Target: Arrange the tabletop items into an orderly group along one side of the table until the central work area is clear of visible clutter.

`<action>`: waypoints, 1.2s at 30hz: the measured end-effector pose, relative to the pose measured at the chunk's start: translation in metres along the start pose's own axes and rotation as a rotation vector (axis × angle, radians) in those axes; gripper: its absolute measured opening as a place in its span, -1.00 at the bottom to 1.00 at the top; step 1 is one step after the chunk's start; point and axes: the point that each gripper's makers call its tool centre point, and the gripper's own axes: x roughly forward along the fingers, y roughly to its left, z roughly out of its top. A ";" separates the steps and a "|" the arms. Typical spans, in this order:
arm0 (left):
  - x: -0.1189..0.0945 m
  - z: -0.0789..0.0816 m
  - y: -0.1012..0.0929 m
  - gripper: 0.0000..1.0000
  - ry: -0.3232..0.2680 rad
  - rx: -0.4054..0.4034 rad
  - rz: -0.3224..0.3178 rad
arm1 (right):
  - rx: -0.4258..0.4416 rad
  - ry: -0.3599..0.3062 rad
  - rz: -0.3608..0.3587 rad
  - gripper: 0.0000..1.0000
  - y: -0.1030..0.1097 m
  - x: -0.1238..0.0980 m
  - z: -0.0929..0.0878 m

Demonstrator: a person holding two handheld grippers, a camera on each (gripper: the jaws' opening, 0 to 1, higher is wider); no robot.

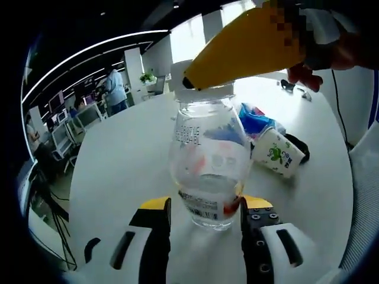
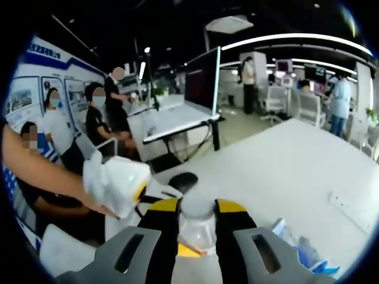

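Note:
A clear plastic bottle (image 1: 208,154) with a printed label stands upright on the white table (image 1: 118,154). The jaws of my left gripper (image 1: 206,207) press against both sides of its base. My right gripper (image 1: 190,83), yellow and held by a hand, reaches in from the upper right and clamps the white cap (image 1: 204,93). In the right gripper view the cap (image 2: 197,207) sits squeezed between the jaws of my right gripper (image 2: 197,220), with the bottle's body (image 2: 195,236) below it. There my left gripper (image 2: 118,183) comes in from the left on a person's arm.
Behind the bottle lie a white carton with a green print (image 1: 277,152), a blue packet (image 1: 254,118) and a black object (image 1: 299,145). A black mouse (image 2: 183,180) rests near the table edge, and blue wrappers (image 2: 296,248) lie lower right. People sit beyond that edge.

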 end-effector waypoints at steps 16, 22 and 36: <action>-0.008 -0.003 0.006 -0.19 0.026 0.039 0.033 | 0.000 -0.062 0.007 -0.41 -0.006 -0.023 0.012; -0.009 -0.004 0.011 -0.23 0.037 0.051 0.052 | -0.009 -0.085 -0.015 -0.22 -0.014 -0.034 0.011; -0.008 -0.005 0.023 -0.30 0.051 0.057 0.115 | 0.016 -0.055 -0.068 -0.17 -0.035 -0.057 -0.017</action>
